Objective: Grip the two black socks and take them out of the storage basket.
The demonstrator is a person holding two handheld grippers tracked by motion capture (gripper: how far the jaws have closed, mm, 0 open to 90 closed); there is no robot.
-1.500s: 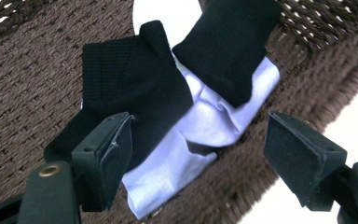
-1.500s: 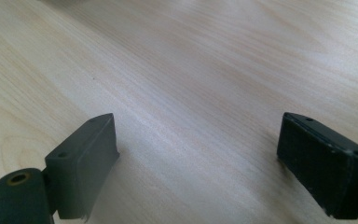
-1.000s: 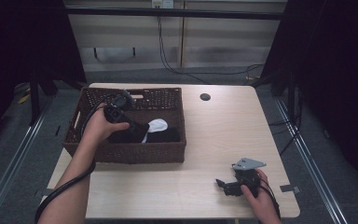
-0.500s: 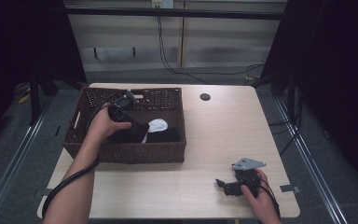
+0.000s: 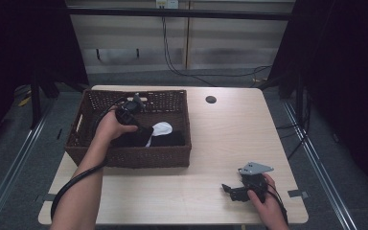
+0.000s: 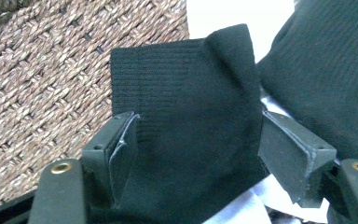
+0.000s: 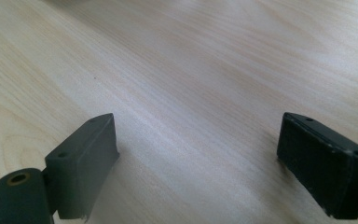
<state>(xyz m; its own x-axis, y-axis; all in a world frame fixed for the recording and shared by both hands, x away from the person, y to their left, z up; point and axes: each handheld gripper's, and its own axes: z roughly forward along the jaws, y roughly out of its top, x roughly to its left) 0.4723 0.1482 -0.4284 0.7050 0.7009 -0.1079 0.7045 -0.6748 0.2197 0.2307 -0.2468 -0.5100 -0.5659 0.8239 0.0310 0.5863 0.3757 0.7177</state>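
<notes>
Left gripper (image 6: 196, 154), jaws wide astride a black knit cloth (image 6: 191, 116) in the wicker basket (image 5: 129, 155) at the bench's (image 5: 220, 139) left edge, white cloth (image 5: 162, 128) alongside, right gripper (image 5: 230, 188) gaping near the front right corner.

Your high view looks forward and down over the whole table (image 5: 211, 143) from above your side. Your left gripper view sits very close inside the wicker basket (image 5: 129, 153), facing black cloth (image 6: 191, 135), which the high view also shows. Your right gripper view skims low over bare tabletop.
</notes>
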